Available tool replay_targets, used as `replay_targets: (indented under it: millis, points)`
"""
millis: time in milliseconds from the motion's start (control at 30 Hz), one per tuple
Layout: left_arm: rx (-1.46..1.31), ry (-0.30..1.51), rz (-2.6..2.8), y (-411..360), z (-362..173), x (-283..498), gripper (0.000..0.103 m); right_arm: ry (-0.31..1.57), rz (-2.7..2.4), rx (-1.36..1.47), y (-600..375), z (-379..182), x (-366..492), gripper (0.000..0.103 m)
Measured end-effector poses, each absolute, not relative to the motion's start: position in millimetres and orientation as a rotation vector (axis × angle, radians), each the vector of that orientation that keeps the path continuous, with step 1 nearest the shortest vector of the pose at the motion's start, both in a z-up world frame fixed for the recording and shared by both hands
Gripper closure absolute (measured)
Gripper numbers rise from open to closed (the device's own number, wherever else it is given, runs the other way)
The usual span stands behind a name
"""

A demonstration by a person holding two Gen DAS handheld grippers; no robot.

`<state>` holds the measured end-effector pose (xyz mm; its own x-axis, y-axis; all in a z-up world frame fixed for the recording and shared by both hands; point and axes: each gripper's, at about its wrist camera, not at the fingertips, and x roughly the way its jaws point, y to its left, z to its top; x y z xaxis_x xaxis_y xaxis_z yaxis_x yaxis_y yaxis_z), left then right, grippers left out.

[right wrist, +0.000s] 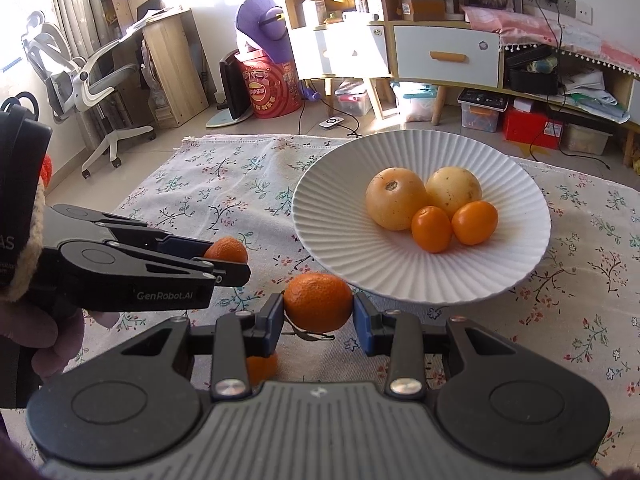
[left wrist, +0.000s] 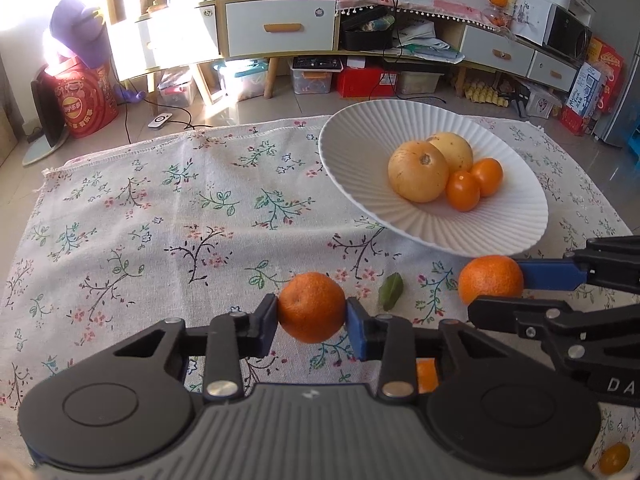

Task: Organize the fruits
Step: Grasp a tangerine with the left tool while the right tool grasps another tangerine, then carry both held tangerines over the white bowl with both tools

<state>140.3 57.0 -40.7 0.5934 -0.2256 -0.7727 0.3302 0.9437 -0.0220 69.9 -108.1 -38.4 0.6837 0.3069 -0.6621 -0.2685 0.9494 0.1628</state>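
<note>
My left gripper [left wrist: 312, 314] is shut on a mandarin [left wrist: 311, 306] above the floral cloth, short of the white ribbed plate [left wrist: 400, 128]. My right gripper [right wrist: 318, 314] is shut on a second mandarin [right wrist: 318, 302] just before the plate's near rim [right wrist: 400, 296]. Each gripper shows in the other's view: the right one [left wrist: 496, 286] with its mandarin [left wrist: 490, 279], the left one [right wrist: 230, 260] with its mandarin [right wrist: 226, 249]. The plate holds two pale yellow round fruits [right wrist: 396, 198] and two small orange kumquats [right wrist: 432, 229].
A green leaf [left wrist: 391, 291] lies on the cloth between the grippers. More orange fruit lies under the grippers [left wrist: 426, 376], [right wrist: 262, 368], and one at the lower right [left wrist: 614, 458]. The floral cloth [left wrist: 160, 220] covers the table. Cabinets, boxes and a chair stand behind.
</note>
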Motion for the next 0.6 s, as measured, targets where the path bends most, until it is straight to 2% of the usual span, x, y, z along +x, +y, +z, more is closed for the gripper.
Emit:
replay_targets:
  millis: [333, 600]
  points:
    - [0.086, 0.799, -0.38, 45.4, -9.9, 135.2, 0.098, 0.681, 0.299, 0.105, -129.8, -15.7, 68.2, 0.069]
    - [0.088, 0.79, -0.422, 19.1, -12.8, 141.7, 0.098, 0.638, 0.172, 0.146, -162.7, -12.7, 83.6, 0.069]
